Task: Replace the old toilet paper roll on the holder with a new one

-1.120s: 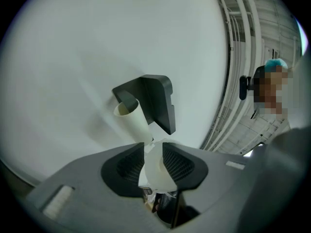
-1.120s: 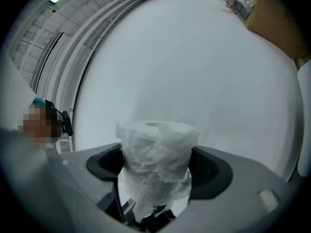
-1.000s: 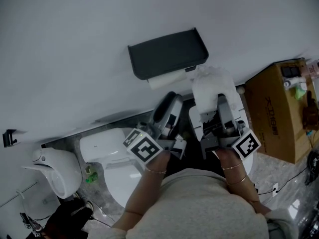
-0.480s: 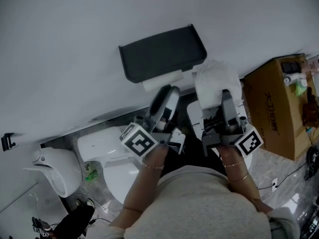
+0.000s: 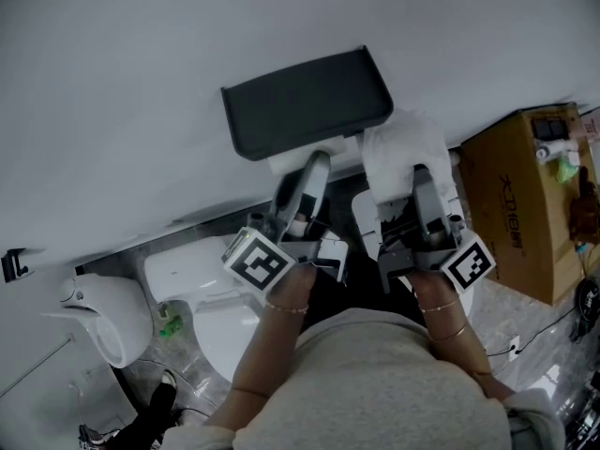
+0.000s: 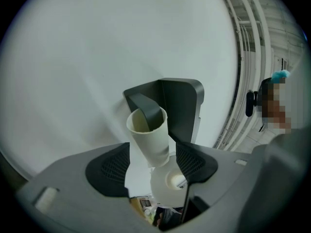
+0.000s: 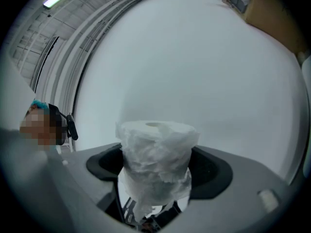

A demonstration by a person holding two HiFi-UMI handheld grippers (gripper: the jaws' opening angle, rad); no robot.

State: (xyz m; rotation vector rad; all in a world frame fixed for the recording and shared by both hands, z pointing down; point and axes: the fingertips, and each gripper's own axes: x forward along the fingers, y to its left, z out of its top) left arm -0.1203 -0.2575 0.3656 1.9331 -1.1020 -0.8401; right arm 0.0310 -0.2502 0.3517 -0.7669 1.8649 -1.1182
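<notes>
A dark grey holder (image 5: 305,101) is fixed to the white wall. On its arm (image 6: 146,106) hangs the old roll, a bare cardboard tube (image 6: 148,135), also seen just under the holder in the head view (image 5: 295,162). My left gripper (image 6: 151,164) reaches up under the holder (image 5: 305,178); its jaws are opening, and the tube stands between them without being pressed by the pads (image 6: 109,166). My right gripper (image 7: 155,171) is shut on the new toilet paper roll (image 7: 155,159) and holds it upright to the right of the holder (image 5: 401,153).
A white toilet (image 5: 202,289) stands below on the left, with a white bin (image 5: 103,317) further left. At the right against the wall is a cardboard box (image 5: 525,204). A person's blurred figure (image 6: 274,106) shows at the edge of both gripper views.
My left gripper has risen toward the holder and its jaws have spread, so they now stand around the tube. The right gripper and the new roll have kept their place.
</notes>
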